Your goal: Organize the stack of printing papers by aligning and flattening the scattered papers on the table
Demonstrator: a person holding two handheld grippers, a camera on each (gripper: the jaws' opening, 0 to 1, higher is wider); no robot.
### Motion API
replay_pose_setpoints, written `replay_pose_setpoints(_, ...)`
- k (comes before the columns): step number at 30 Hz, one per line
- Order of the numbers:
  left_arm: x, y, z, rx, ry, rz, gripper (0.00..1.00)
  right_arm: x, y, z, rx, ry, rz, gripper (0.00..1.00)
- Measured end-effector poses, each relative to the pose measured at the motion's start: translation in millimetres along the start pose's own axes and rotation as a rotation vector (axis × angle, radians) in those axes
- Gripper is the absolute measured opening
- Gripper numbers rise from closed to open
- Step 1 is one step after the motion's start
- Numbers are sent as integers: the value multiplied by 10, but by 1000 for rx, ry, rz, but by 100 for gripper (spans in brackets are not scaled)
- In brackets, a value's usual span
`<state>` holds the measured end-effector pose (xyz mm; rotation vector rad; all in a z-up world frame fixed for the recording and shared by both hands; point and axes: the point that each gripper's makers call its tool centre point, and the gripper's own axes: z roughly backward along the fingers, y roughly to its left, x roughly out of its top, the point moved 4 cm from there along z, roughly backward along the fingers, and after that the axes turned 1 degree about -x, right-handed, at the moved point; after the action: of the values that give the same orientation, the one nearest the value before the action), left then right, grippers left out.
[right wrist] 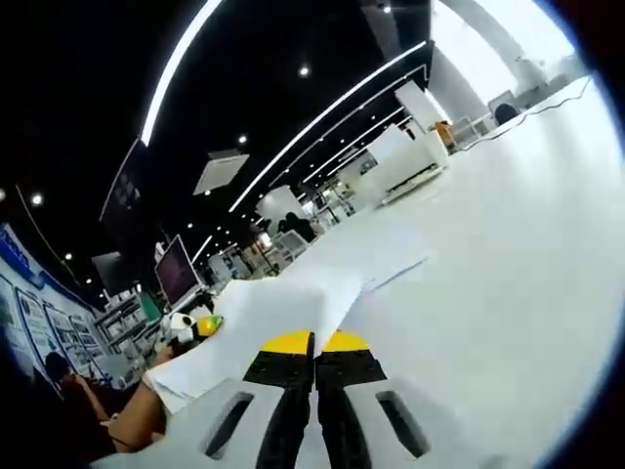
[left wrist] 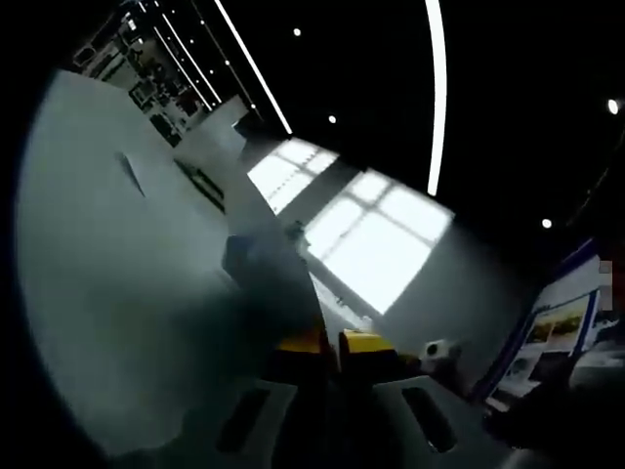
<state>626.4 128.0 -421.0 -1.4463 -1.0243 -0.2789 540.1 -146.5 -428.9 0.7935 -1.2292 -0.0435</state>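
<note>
Right claw (right wrist: pixel 313 344) — jaws pressed together, yellow tips meeting at the near edge of the papers (right wrist: pixel 293 313); grip on a sheet cannot be confirmed. The papers lie loosely fanned on the white counter (right wrist: pixel 508 254). Left claw (left wrist: pixel 337 344) — jaws nearly shut, nothing visible between them, beside a pale surface.

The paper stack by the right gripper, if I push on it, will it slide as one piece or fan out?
The paper stack would probably fan out: its sheets already lie offset, with loose edges showing. It's likely floppy, since the near corner looks lifted off the white table. The smooth tabletop suggests sheets slide easily. The right gripper looks shut.
</note>
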Motion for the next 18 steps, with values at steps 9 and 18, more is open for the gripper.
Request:
replay_pose_setpoints(9, 1, -3, -1, -1, 0, 0, 8, -93, 24, -4, 16, 36, -35, 0)
replay_pose_setpoints(18, 21, 24, 2, -1, -2, 11, 10, -63, 178, -15, 79, 29, 15, 0)
